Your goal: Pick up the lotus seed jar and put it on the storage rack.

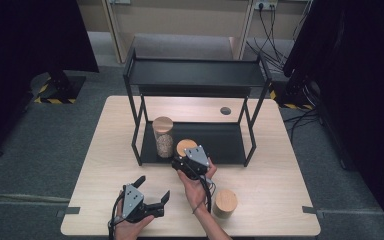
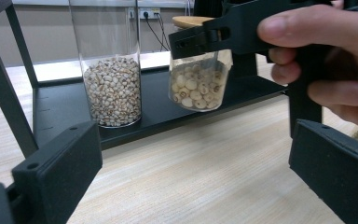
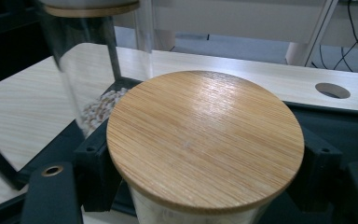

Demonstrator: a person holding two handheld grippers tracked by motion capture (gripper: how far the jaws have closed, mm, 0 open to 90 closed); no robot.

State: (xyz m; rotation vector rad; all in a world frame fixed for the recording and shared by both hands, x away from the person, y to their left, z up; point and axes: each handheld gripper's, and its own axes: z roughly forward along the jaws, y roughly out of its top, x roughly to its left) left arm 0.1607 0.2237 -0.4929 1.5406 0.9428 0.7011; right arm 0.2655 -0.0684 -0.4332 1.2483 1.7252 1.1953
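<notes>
The right gripper (image 1: 189,161) is clamping the short clear glass jar with the round bamboo lid (image 1: 185,147), jaws pinching the glass just under the lid so the lid rim is sitting above the pads as a stop against slipping. The short jar is hanging at the near edge of the black metal rack's lower shelf (image 1: 225,142), just right of the tall clear glass jar of small pale grains (image 1: 163,137); in the left gripper view its base (image 2: 198,88) is looking lifted off the shelf and tilted, holding pale round seeds. It is looking like it is being carried level with the shelf front, with the tall jar close on the left, so a gap is needed to avoid knocking it.

The left gripper (image 1: 153,192) is sitting low at the near left of the light wooden table (image 1: 280,165), jaws spread wide and holding nothing, parked out of the way and pointing toward the rack. A third wooden-lidded jar (image 1: 225,202) is standing on the table near right, beside the person's right forearm, probably waiting its turn
</notes>
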